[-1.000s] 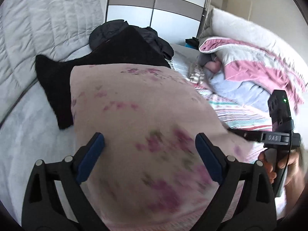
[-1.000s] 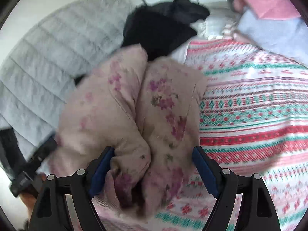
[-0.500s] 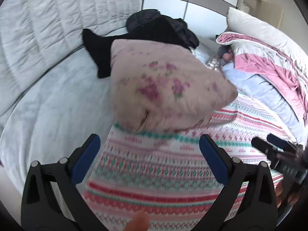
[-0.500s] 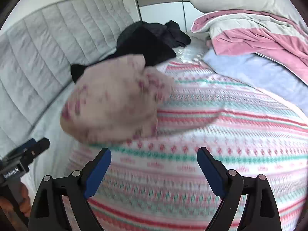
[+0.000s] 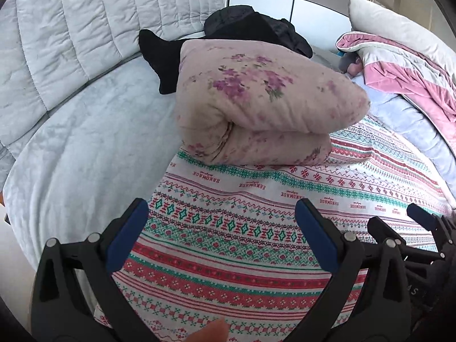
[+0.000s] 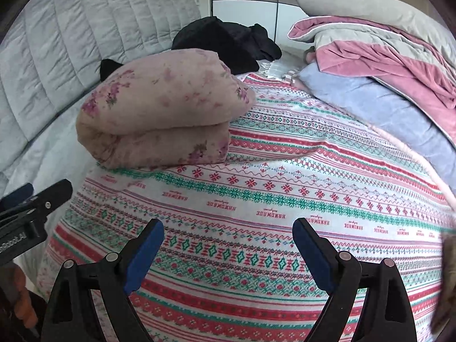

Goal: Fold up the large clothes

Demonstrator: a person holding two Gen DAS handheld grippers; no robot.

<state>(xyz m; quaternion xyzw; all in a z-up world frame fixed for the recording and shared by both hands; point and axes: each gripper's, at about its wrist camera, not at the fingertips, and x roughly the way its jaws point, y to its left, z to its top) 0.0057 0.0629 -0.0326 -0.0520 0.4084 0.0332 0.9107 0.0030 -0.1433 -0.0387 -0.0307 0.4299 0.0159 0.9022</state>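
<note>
Grippers both empty: left gripper [image 5: 222, 235] & right gripper [image 6: 228, 252] w/ jaws spread over patterned spread [image 6: 285, 199]; floral garment [image 5: 256, 102] sits folded at far edge, so grab next item by corners.

Count: one folded floral garment [image 5: 256, 99]; one patterned blanket [image 5: 256, 228]; one black clothes pile [image 5: 250, 25]; one pink-grey duvet [image 5: 399, 65]; two tools, left [image 5: 221, 229] and right [image 6: 228, 243].

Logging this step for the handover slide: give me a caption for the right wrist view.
Folded floral garment resting on the patterned bedspread, right gripper open and empty above it.
</note>
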